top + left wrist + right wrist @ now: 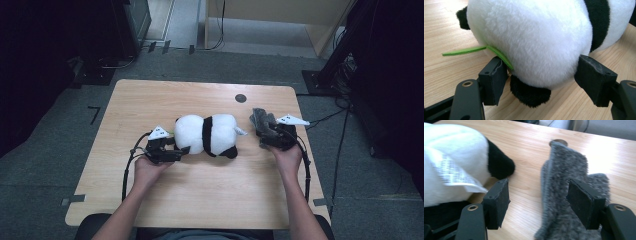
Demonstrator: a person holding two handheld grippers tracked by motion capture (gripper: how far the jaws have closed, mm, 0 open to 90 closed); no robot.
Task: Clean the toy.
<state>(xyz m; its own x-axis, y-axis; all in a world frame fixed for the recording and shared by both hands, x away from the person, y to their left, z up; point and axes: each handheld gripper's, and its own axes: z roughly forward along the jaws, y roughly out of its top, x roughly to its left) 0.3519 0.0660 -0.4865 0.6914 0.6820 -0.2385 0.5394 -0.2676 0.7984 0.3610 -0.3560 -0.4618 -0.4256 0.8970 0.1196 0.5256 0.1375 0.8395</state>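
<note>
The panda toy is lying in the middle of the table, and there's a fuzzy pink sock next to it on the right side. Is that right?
Nearly. The panda toy does lie mid-table, but the fuzzy sock beside it is grey, not pink. The right gripper view shows its speckled grey pile close up, and the high view shows it on the right side.

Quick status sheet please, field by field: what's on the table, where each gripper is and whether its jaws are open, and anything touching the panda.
surface: wooden table
main item: panda plush, lying on its side at table centre
second item: grey fuzzy cloth, right of the panda, apart from it
left gripper: at the panda's left end, jaws open either side of the white body; contact unclear
right gripper: over the grey cloth, jaws open, nothing pinched
panda detail: green felt leaf and white sewn label
table feature: dark round hole near the far edge
</note>
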